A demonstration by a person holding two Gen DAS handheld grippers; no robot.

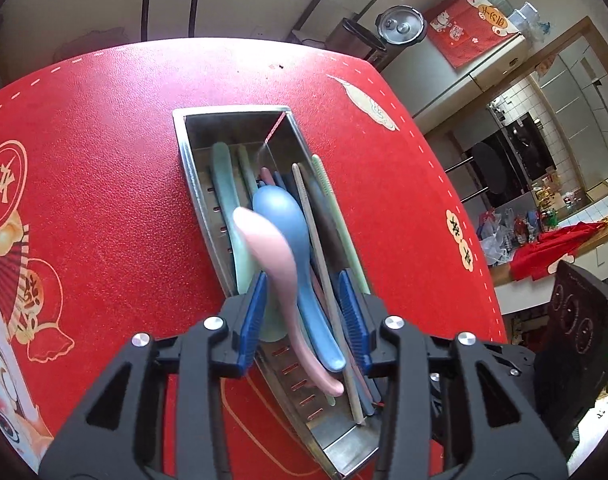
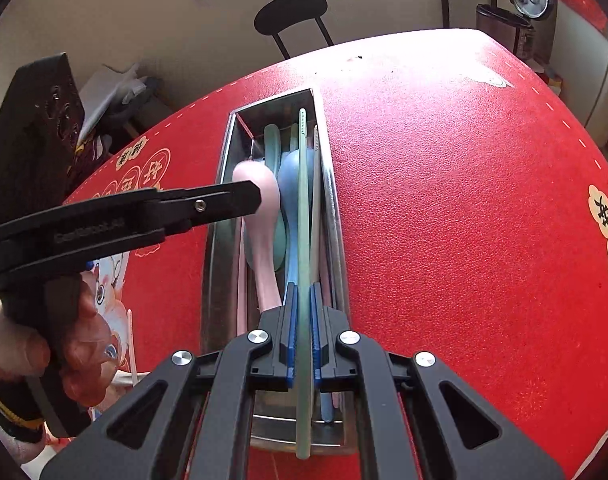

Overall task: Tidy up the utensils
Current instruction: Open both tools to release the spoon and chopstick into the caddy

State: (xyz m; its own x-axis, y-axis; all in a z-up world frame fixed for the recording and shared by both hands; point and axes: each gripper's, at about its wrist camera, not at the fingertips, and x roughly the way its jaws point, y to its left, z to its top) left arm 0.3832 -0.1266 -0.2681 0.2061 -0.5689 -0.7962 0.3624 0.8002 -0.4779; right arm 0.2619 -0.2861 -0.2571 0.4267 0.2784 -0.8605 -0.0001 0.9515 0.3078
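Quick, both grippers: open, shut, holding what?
Left gripper: open, pink spoon loose between its fingers.
Right gripper: shut on green chopstick.

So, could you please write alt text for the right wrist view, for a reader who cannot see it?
The right gripper is shut on a green chopstick above a steel utensil tray on a red tablecloth. The tray holds a pink spoon and a blue spoon; the left gripper reaches in from the left.
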